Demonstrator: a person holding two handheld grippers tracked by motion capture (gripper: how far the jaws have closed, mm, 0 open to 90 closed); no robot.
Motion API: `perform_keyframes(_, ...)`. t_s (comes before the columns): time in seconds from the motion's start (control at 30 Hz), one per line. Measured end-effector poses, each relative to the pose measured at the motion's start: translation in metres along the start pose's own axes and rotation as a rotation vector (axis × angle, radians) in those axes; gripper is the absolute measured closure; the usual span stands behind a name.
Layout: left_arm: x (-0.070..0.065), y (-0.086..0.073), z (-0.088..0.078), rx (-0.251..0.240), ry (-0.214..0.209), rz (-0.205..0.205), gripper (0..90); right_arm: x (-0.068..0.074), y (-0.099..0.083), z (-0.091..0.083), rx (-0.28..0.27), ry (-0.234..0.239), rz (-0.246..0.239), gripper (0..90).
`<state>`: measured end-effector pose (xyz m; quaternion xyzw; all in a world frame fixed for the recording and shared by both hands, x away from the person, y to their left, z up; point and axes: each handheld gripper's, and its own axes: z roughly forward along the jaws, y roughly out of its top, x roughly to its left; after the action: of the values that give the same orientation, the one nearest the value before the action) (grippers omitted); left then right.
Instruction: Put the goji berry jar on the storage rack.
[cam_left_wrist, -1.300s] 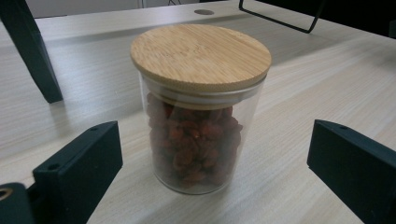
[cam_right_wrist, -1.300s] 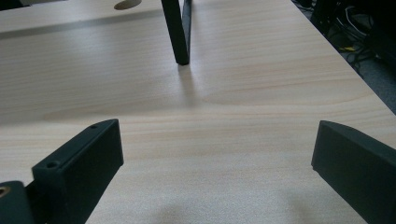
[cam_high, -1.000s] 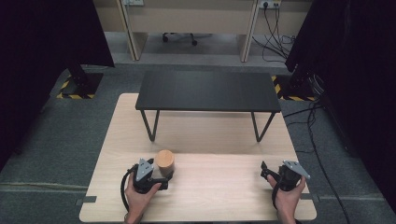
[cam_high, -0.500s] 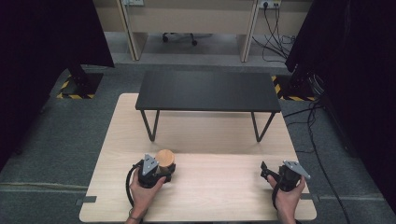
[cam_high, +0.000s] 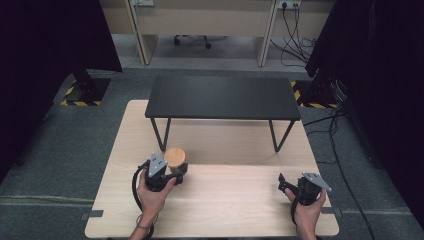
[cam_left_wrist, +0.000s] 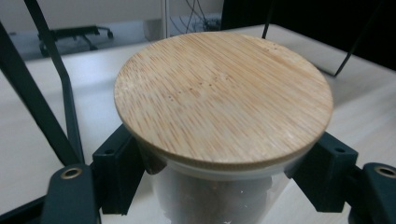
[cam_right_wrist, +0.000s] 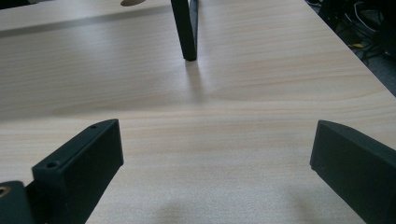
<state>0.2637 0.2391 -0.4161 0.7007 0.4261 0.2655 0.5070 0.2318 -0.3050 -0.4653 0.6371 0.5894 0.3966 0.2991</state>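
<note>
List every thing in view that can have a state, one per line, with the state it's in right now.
Jar: clear, upright, gripped just under its lid.
Bamboo lid: on the jar, closed.
Left tongs: shut on the jar, one jaw at each side.
Right tongs: open, nothing between the jaws, low over the wooden table.
Black bench: upright on the wooden table, its top bare.

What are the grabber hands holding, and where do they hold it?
The left gripper holds the glass jar by its sides, just under the bamboo lid. The right gripper holds nothing.
</note>
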Motion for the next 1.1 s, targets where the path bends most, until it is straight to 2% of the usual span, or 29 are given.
perform_keyframes(0.17,-0.004,0.038,-0.007,-0.041,0.011,0.022,25.7,0.001,0.001,0.000,0.005,0.005,-0.002,2.5)
perform_keyframes(0.37,-0.006,0.075,-0.010,-0.077,0.029,0.053,25.6,0.000,0.001,0.000,0.005,0.007,0.005,2.5)
perform_keyframes(0.73,-0.011,0.109,-0.006,-0.091,0.033,0.081,25.7,-0.003,0.002,0.001,0.014,0.018,0.021,2.6)
perform_keyframes(0.9,-0.012,0.128,0.003,-0.097,0.041,0.096,25.7,-0.002,0.001,0.000,0.007,0.016,0.005,2.7)
perform_keyframes(1.1,-0.012,0.148,0.017,-0.104,0.057,0.105,25.7,-0.003,0.000,0.001,0.004,0.019,0.008,2.7)
